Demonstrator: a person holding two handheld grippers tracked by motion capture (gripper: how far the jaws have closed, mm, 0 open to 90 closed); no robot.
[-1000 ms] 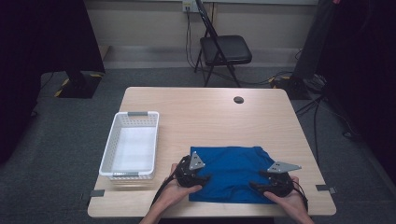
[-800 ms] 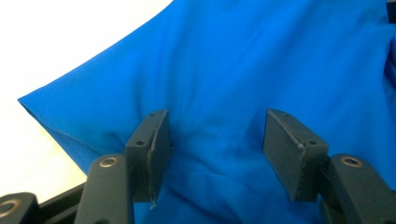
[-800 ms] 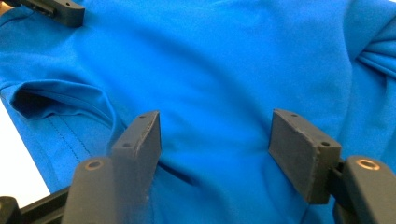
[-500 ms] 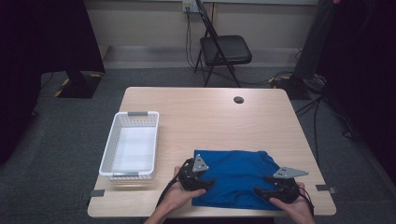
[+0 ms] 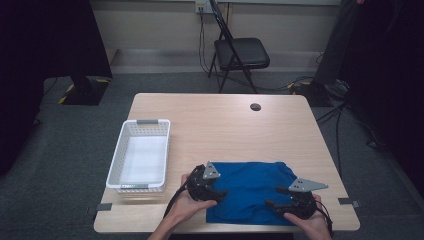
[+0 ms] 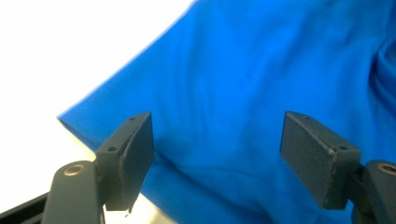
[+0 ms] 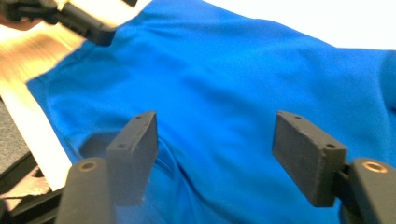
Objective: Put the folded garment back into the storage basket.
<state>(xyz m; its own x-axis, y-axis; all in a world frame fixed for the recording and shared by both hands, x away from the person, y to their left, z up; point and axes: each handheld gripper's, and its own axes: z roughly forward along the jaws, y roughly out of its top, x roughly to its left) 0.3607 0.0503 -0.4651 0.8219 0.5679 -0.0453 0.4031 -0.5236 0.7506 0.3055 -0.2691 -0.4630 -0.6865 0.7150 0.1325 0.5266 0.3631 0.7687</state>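
Observation:
A blue cloth lies spread flat near the table's front edge. My left gripper rests at the cloth's left edge, pointing right. In the left gripper view this gripper stands open over the blue cloth; its jaws have just been opening and the pads press on nothing. My right gripper lies over the cloth's front right part, pointing left. In the right gripper view it is open above the blue cloth, with the left gripper at the far corner.
A white plastic basket stands empty at the table's left side. A small black disc lies near the far edge. A black folding chair stands behind the table. The wooden tabletop spreads beyond the cloth.
The cloth's near edge has slid a little toward the front edge of the table. My right gripper has shifted slightly right and back. The left jaws stand wider apart than before.

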